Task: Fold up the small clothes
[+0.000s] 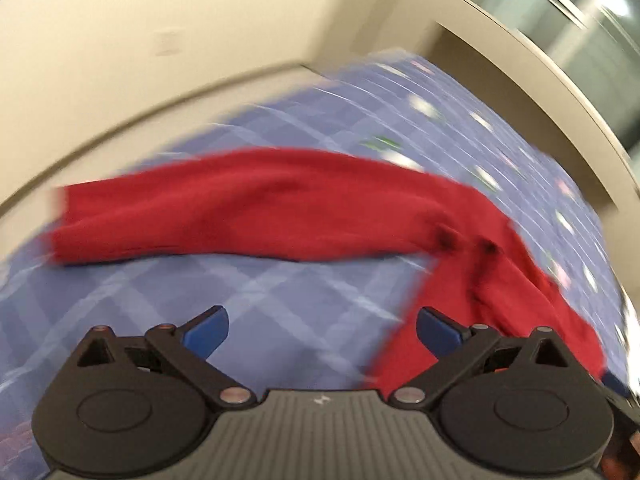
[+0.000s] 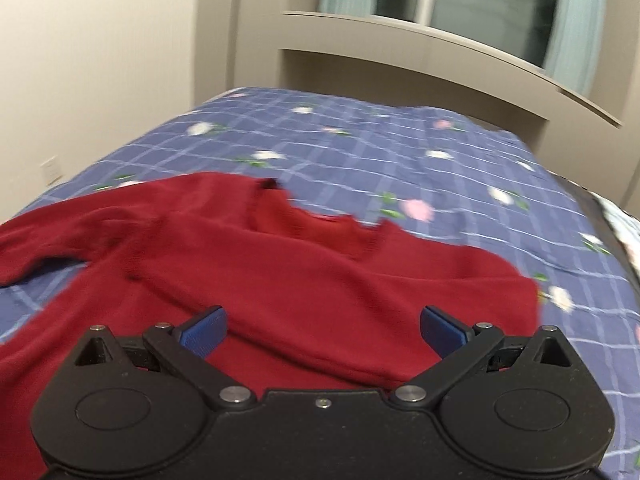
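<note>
Blurring red sweater, hem cut off, bedspread smeared

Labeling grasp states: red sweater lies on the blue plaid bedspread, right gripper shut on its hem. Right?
Not quite. The right gripper is open, its blue fingers spread wide above the red sweater, gripping nothing; the right wrist view shows it. The sweater does lie on the blue plaid bedspread.

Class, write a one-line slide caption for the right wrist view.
Open right gripper above a red sweater spread on a blue checked floral bedspread, nothing between its fingers.
</note>
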`<action>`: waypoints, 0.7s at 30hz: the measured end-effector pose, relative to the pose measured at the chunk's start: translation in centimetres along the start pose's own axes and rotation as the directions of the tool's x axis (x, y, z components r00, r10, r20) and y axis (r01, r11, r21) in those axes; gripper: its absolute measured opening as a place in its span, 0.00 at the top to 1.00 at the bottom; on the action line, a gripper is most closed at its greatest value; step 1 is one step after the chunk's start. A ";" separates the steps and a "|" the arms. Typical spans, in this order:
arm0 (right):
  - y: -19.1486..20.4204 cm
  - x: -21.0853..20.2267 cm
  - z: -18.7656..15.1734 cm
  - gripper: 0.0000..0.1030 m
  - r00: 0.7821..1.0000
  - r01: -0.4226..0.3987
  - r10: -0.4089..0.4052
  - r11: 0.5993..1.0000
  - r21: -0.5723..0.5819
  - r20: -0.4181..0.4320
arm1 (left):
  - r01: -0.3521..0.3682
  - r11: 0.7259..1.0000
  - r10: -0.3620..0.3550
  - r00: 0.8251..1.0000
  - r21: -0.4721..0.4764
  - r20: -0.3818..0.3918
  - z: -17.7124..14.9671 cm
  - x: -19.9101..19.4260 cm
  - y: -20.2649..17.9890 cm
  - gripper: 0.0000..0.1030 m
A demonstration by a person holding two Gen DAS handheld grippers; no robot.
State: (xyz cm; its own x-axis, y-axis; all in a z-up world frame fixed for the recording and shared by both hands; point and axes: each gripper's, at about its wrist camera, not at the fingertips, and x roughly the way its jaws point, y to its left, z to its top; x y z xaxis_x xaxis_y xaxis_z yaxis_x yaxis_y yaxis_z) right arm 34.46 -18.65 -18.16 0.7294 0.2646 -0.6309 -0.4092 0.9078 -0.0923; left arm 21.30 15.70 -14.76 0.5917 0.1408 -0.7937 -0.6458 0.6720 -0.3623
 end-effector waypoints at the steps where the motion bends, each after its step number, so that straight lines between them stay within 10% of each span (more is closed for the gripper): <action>1: 1.0 0.0 0.2 0.01 1.000 -0.020 0.020 1.000 -0.015 0.002 | -0.042 0.998 0.043 0.999 -0.050 0.023 0.1 -0.6 1.9 0.01; 6: 5.5 -0.1 0.7 0.01 0.995 -0.100 0.100 0.992 -0.074 0.008 | -0.098 0.935 0.133 0.988 -0.342 0.080 1.2 -1.4 10.2 0.11; 14: 8.4 1.1 1.8 0.01 0.997 -0.074 0.077 0.990 -0.118 0.017 | 0.100 0.748 0.020 0.985 -0.656 0.173 1.8 0.5 16.4 0.25; 18: 7.6 3.1 2.6 0.01 0.999 0.019 -0.016 0.995 -0.093 0.032 | 0.039 0.749 0.048 0.992 -0.662 0.113 2.7 2.0 16.0 0.88; 21: 6.8 4.6 3.5 0.01 0.998 0.060 -0.058 0.997 -0.053 0.040 | 0.029 0.750 0.079 0.988 -0.660 0.133 3.3 2.2 15.5 0.92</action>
State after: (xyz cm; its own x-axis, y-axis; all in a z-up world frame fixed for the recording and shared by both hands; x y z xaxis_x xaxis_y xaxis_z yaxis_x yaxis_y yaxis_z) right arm 36.97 -10.17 -19.05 0.7730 0.2246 -0.5933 -0.3935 0.9033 -0.1707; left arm 14.18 28.81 -20.57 0.5976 0.2886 -0.7481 -0.7863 0.0282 -0.6172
